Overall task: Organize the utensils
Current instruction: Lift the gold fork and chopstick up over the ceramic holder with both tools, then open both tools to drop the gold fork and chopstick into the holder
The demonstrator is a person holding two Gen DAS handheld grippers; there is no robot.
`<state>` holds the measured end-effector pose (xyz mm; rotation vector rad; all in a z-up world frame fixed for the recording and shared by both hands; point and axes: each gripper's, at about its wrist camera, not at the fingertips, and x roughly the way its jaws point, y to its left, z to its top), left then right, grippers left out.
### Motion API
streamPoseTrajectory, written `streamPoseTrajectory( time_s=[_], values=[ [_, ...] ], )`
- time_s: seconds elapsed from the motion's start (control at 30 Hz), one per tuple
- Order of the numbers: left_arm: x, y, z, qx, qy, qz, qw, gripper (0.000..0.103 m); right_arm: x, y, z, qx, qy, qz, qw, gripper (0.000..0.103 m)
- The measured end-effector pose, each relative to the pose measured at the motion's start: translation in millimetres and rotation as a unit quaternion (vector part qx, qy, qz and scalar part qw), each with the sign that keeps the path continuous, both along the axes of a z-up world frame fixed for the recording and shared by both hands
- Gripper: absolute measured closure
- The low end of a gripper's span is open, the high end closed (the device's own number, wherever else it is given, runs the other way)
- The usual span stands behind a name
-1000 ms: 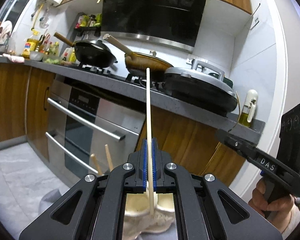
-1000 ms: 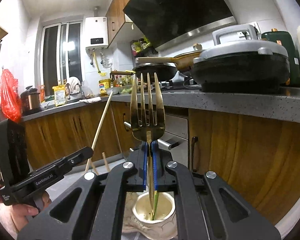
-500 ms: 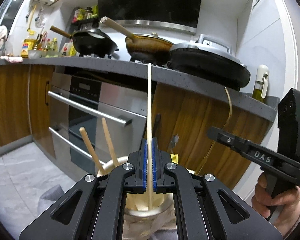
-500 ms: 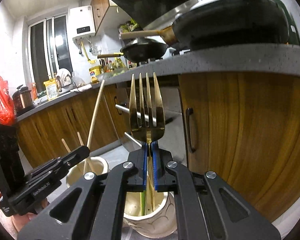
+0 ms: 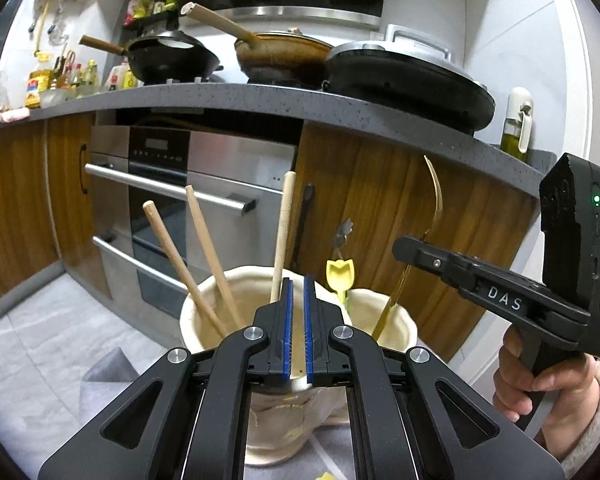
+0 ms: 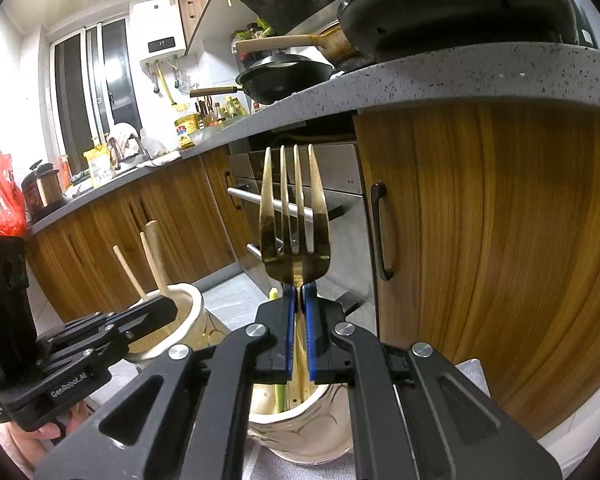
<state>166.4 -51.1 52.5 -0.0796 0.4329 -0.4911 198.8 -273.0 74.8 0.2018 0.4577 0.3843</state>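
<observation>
My left gripper hovers over the near rim of a cream cup. Its blue pads stand a narrow gap apart with nothing between them. The long chopstick leans in that cup just beyond the fingertips, beside two other chopsticks. In the right wrist view my right gripper is shut on the handle of a gold fork, tines up. The handle runs down into a second cream cup, which also holds a yellow tulip-topped utensil.
Both cups stand side by side on a grey cloth in front of wooden cabinets and a steel oven. The stone countertop with pans overhangs above. A hand holds the right gripper's grip.
Both grippers sank toward the cups. The long chopstick slid out of the left jaws and now leans in the left cup. The fork's handle went deeper into the right cup.
</observation>
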Motion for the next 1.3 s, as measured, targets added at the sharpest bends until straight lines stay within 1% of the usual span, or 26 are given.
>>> streamPoseTrajectory(
  time_s=[0.13, 0.2, 0.37, 0.53, 0.63, 0.7, 0.8, 0.83, 0.87, 0.93, 1.0, 1.03, 1.07, 1.1, 1.13, 1.17, 1.23, 1.3],
  values=[
    [-2, 5, 2, -0.005, 0.001, 0.003, 1.0000, 0.096, 1, 1, -1, 0.002, 0.003, 0.000, 1.000, 0.098],
    [-3, 7, 3, -0.008, -0.001, 0.007, 0.9999, 0.092, 3, 1, -1, 0.004, 0.006, -0.001, 1.000, 0.098],
    [-7, 11, 6, -0.016, -0.005, 0.011, 0.9998, 0.090, 21, -1, -3, 0.010, 0.023, -0.010, 1.000, 0.098],
    [-12, 11, 11, -0.011, -0.016, 0.011, 0.9998, 0.086, 36, -3, -7, 0.017, 0.043, -0.011, 0.999, 0.098],
    [-14, 9, 13, -0.008, -0.020, 0.008, 0.9997, 0.085, 35, 1, -8, 0.002, 0.039, -0.018, 0.999, 0.098],
    [-16, 9, 14, -0.006, -0.021, 0.005, 0.9997, 0.085, 36, 3, -6, -0.003, 0.035, -0.019, 0.999, 0.094],
    [-16, 8, 15, -0.006, -0.021, 0.006, 0.9997, 0.085, 34, 1, -5, -0.003, 0.035, -0.018, 0.999, 0.087],
    [-17, 8, 15, -0.005, -0.021, 0.008, 0.9997, 0.084, 33, 0, -5, -0.002, 0.035, -0.018, 0.999, 0.080],
    [-17, 8, 16, -0.004, -0.022, 0.010, 0.9997, 0.082, 31, -2, -4, 0.001, 0.034, -0.018, 0.999, 0.069],
    [-19, 9, 17, -0.004, -0.023, 0.012, 0.9997, 0.077, 26, -6, -1, 0.006, 0.032, -0.014, 0.999, 0.062],
    [-23, 12, 20, -0.005, -0.024, 0.017, 0.9996, 0.069, 17, -8, 1, 0.004, 0.030, -0.012, 0.999, 0.055],
    [-26, 14, 21, -0.004, -0.025, 0.020, 0.9995, 0.067, 12, -10, 1, 0.003, 0.029, -0.014, 0.999, 0.048],
    [-27, 15, 22, -0.003, -0.026, 0.024, 0.9994, 0.063, 8, -12, 1, 0.003, 0.028, -0.016, 0.999, 0.039],
    [-30, 17, 24, -0.001, -0.027, 0.029, 0.9992, 0.059, 2, -15, 1, 0.005, 0.029, -0.018, 0.999, 0.033],
    [-34, 18, 25, 0.003, -0.028, 0.036, 0.9989, 0.050, -4, -19, 0, 0.007, 0.031, -0.020, 0.999, 0.022],
    [-37, 20, 26, 0.008, -0.030, 0.046, 0.9985, 0.041, -9, -22, 0, 0.009, 0.032, -0.022, 0.999, 0.015],
    [-41, 22, 28, 0.014, -0.032, 0.058, 0.9977, 0.032, -22, -26, -1, 0.010, 0.034, -0.018, 0.999, 0.014],
    [-47, 24, 29, 0.024, -0.030, 0.071, 0.9967, 0.025, -35, -29, -2, 0.002, 0.034, -0.018, 0.999, 0.009]
  ],
)
